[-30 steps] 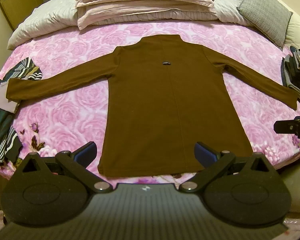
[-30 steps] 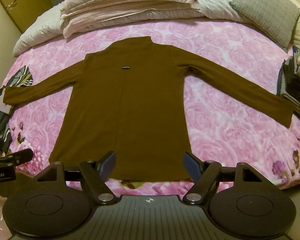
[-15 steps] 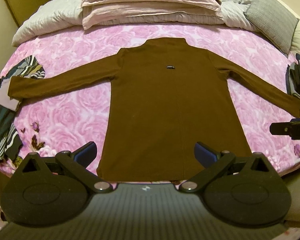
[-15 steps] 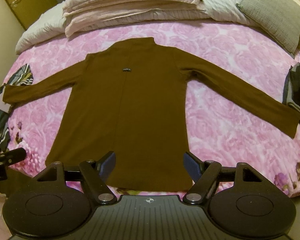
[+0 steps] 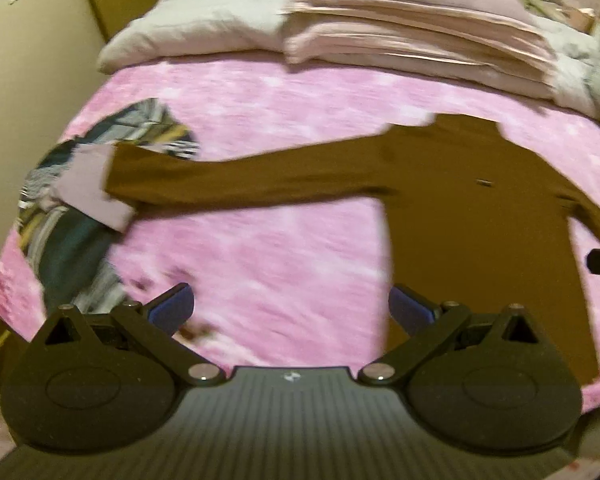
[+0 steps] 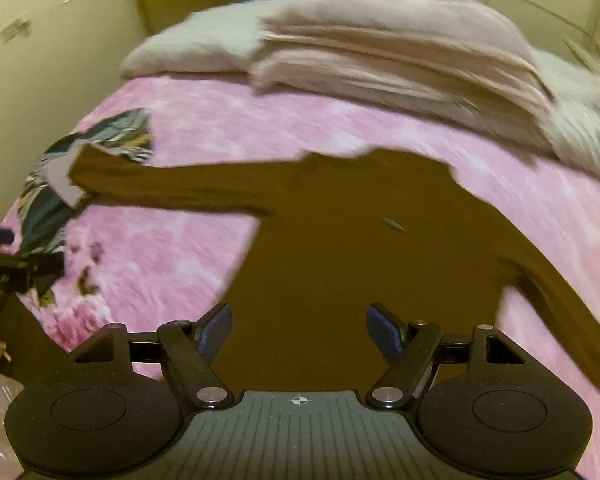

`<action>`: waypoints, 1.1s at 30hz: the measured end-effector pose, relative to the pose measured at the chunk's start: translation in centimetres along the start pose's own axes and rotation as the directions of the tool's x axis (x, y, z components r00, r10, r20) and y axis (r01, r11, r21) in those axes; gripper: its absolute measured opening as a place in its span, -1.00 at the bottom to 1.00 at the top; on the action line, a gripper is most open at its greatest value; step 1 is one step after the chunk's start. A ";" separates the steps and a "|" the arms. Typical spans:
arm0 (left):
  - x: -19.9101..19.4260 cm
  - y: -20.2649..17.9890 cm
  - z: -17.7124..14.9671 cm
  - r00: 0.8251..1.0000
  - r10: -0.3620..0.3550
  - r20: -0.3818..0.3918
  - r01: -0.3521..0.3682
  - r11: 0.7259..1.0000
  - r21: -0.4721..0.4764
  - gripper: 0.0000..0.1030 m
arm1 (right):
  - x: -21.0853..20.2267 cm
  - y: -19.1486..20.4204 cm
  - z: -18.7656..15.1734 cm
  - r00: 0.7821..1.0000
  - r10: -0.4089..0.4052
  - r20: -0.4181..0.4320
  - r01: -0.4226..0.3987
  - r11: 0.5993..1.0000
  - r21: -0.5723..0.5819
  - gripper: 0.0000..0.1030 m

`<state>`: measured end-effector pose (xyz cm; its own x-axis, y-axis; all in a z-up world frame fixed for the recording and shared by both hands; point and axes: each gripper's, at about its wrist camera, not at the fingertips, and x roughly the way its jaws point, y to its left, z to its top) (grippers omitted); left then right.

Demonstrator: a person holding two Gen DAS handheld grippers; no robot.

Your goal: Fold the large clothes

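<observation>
A brown long-sleeved top (image 5: 480,216) (image 6: 340,248) lies flat on the pink rose-print bedspread (image 5: 260,128) (image 6: 172,264), sleeves spread out. My left gripper (image 5: 290,306) is open with nothing between its blue pads; it hangs over bare bedspread left of the top's body, below the left sleeve (image 5: 240,180). Over the lower part of the top's body my right gripper (image 6: 298,328) stands open and empty. The left sleeve's cuff (image 6: 84,172) rests on other clothes. Both views are motion-blurred.
A striped patterned garment with a lilac piece (image 5: 76,208) (image 6: 56,184) lies at the bed's left edge. Folded pink bedding and grey pillows (image 5: 400,36) (image 6: 380,48) are stacked at the far end. A wall and door (image 5: 40,40) stand at left.
Both grippers have swung to the left along the bed's near edge and rolled. The top now sits to the right in the left wrist view. Jaws unchanged.
</observation>
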<state>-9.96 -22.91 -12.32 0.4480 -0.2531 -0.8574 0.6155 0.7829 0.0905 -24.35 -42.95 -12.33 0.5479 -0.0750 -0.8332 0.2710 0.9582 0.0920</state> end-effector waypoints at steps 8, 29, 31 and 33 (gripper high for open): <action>8.8 17.8 5.6 0.999 0.041 -0.009 -0.039 0.994 0.099 0.97 | 13.2 17.5 8.4 0.992 0.126 0.022 -0.117 0.965 -0.236 0.37; 19.3 36.1 7.5 0.998 0.046 -0.037 -0.043 0.997 0.057 0.98 | 39.0 40.2 12.7 0.953 0.303 0.021 -0.228 0.761 -0.607 -0.26; 19.3 36.5 7.3 0.998 0.049 -0.040 -0.047 0.998 0.043 0.98 | 39.3 40.0 13.1 0.953 0.303 0.025 -0.233 0.780 -0.581 -0.38; 19.0 36.5 7.1 0.998 0.053 -0.045 -0.051 0.998 0.040 0.98 | 38.3 39.7 13.4 0.948 0.317 0.025 -0.248 0.787 -0.565 -0.66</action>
<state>25.65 -3.16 -21.68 0.4500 -0.1854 -0.8735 0.6171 0.7717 0.1541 18.04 -11.54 -33.28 0.6249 0.2253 -0.7474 -0.3695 0.9288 -0.0289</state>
